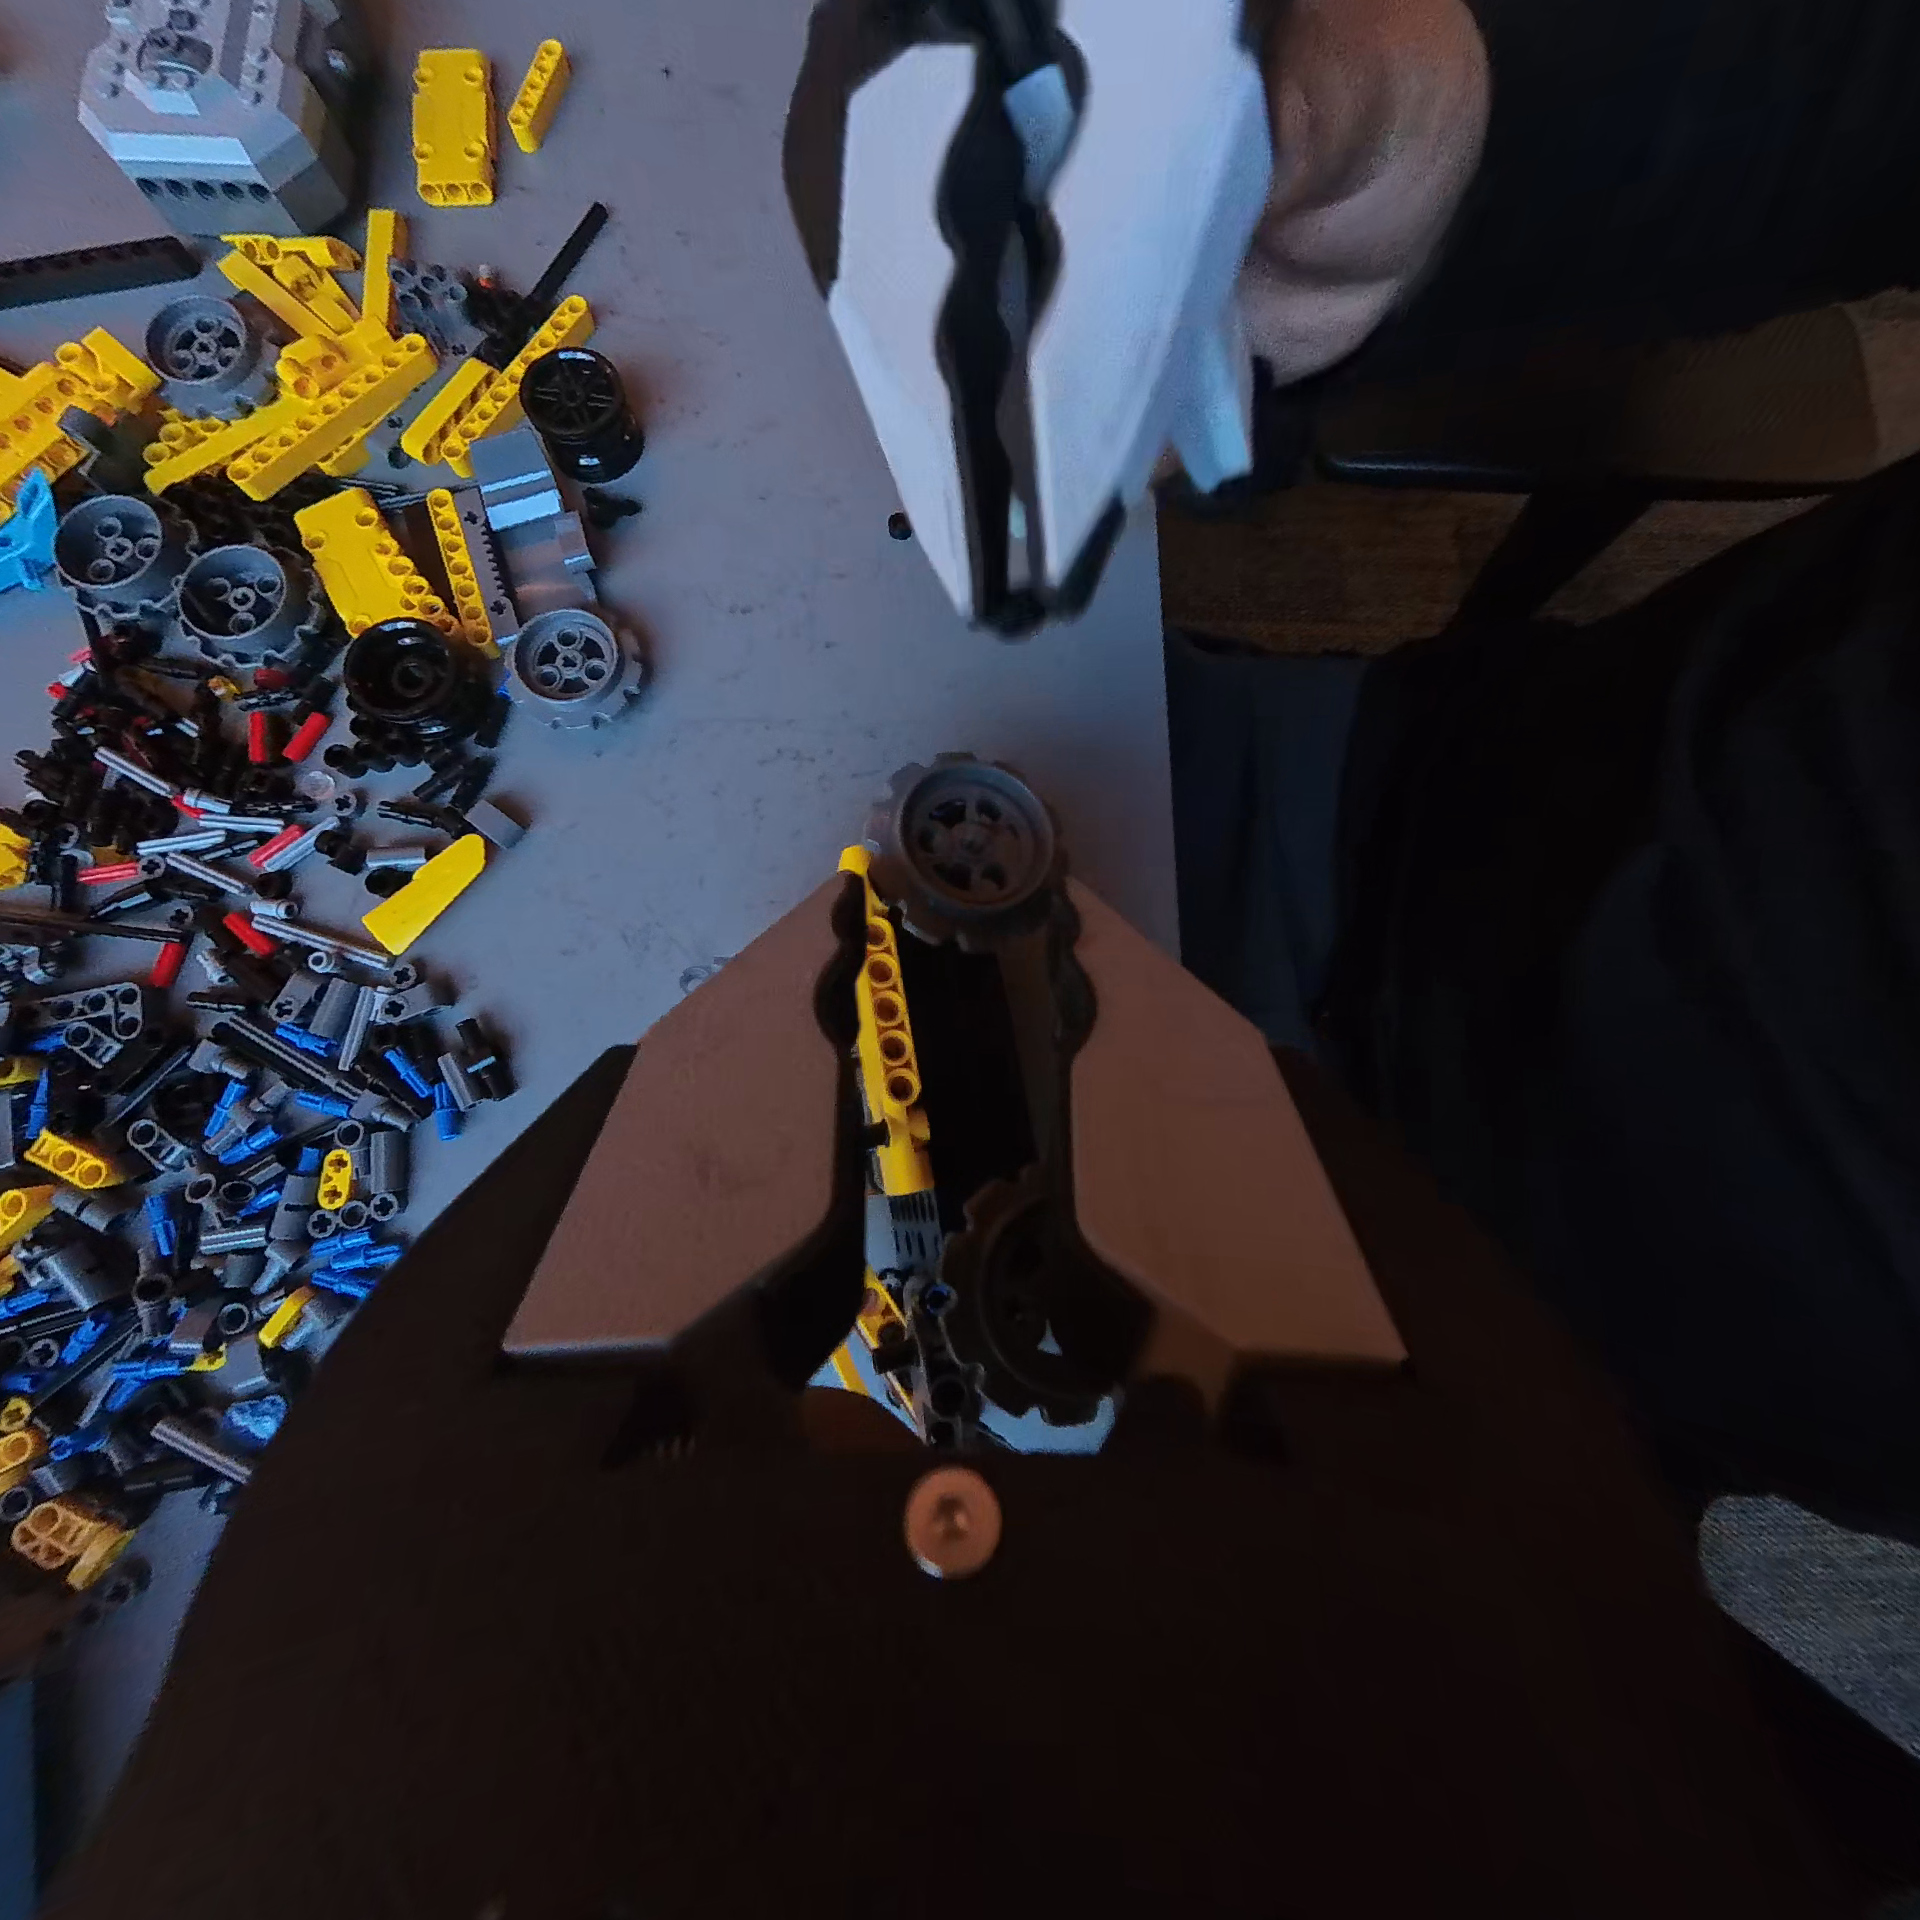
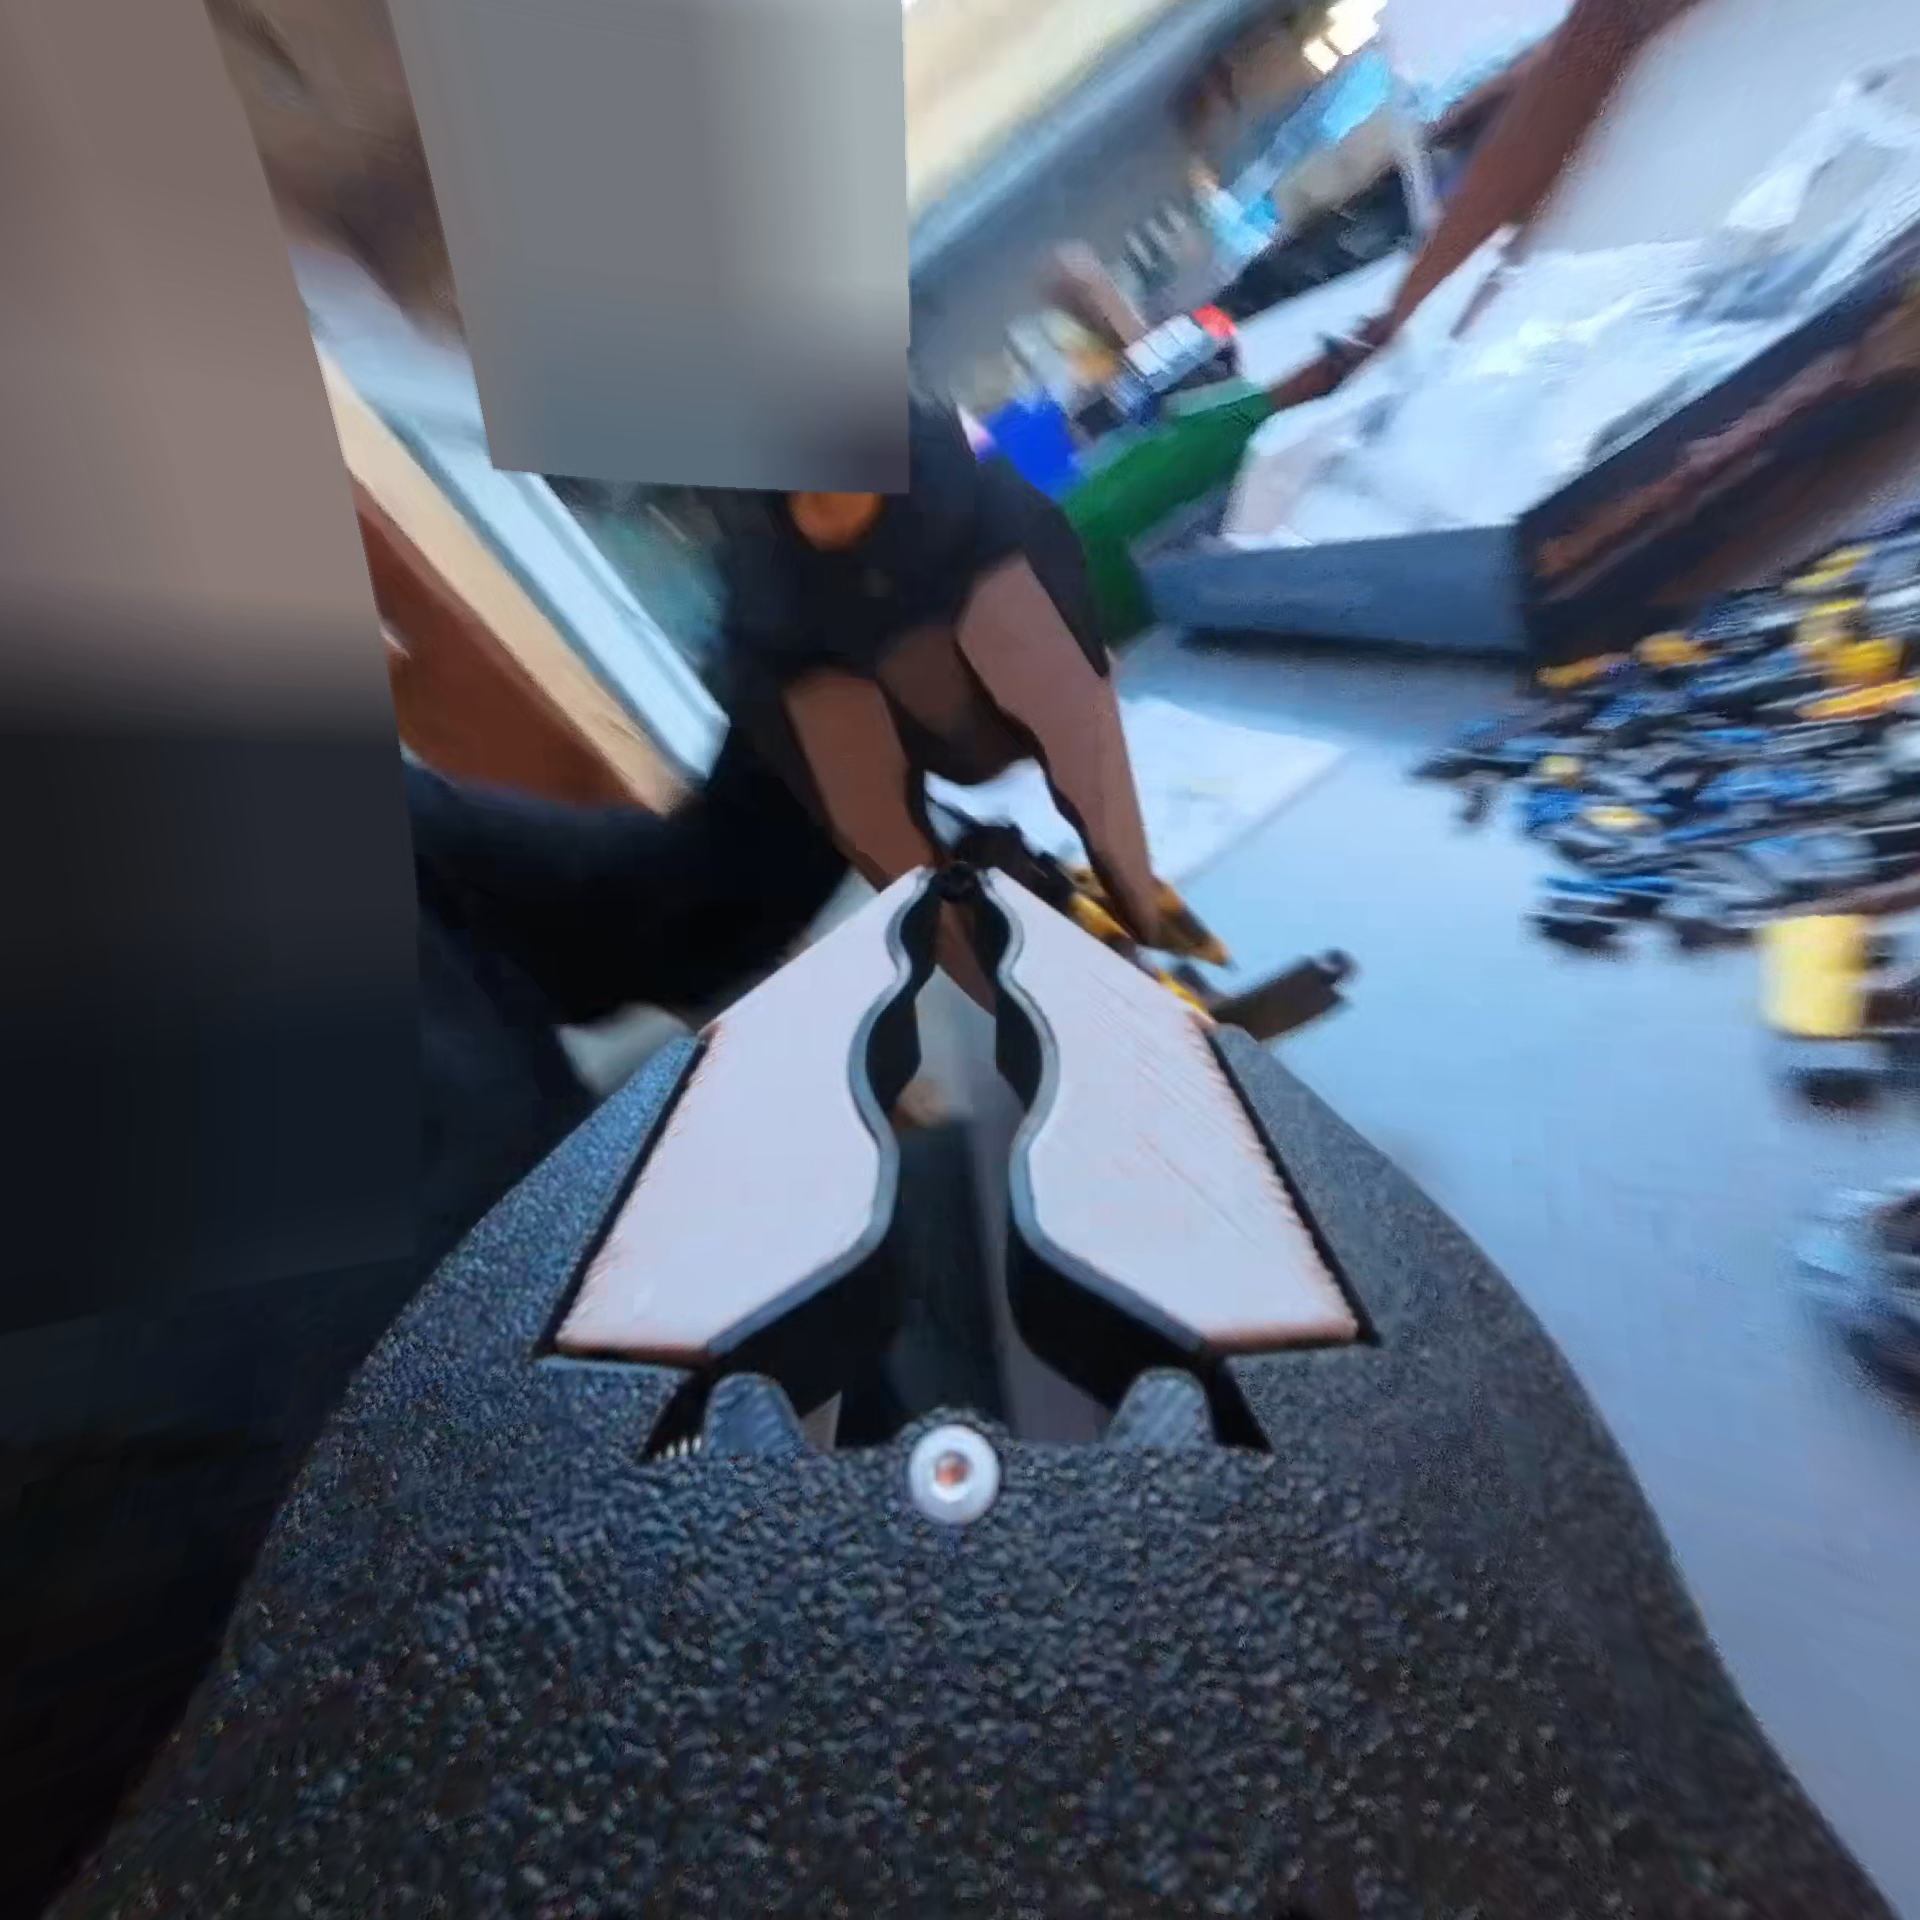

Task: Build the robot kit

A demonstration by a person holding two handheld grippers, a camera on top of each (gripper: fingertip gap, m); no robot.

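Note:
My left gripper (image 1: pixel 956 896) is shut on a small build: a yellow holed beam (image 1: pixel 888 1023) with a grey toothed wheel (image 1: pixel 971 847) at its far end and a second dark wheel (image 1: pixel 1023 1288) nearer the camera. It holds the build above the grey table (image 1: pixel 790 623), near the table's right edge. My right gripper (image 2: pixel 951 885) is shut, with a small black piece (image 2: pixel 954 883) pinched at its tips. In the left wrist view it (image 1: pixel 1006 613) points down a little beyond the grey wheel, apart from it. The right wrist view is blurred; the left gripper (image 2: pixel 1039 821) and the yellow build (image 2: pixel 1179 930) show just past my tips.
A large pile of loose yellow, black, grey and blue pieces (image 1: pixel 260 779) covers the table's left side, with a grey block (image 1: pixel 208 114) at the far left. The table edge (image 1: pixel 1166 727) runs down the right. A hand (image 1: pixel 1361 187) holds the right gripper. A dark box (image 2: pixel 1351 597) stands behind. One gripper's finger ends stand about 5 cm off the other's.

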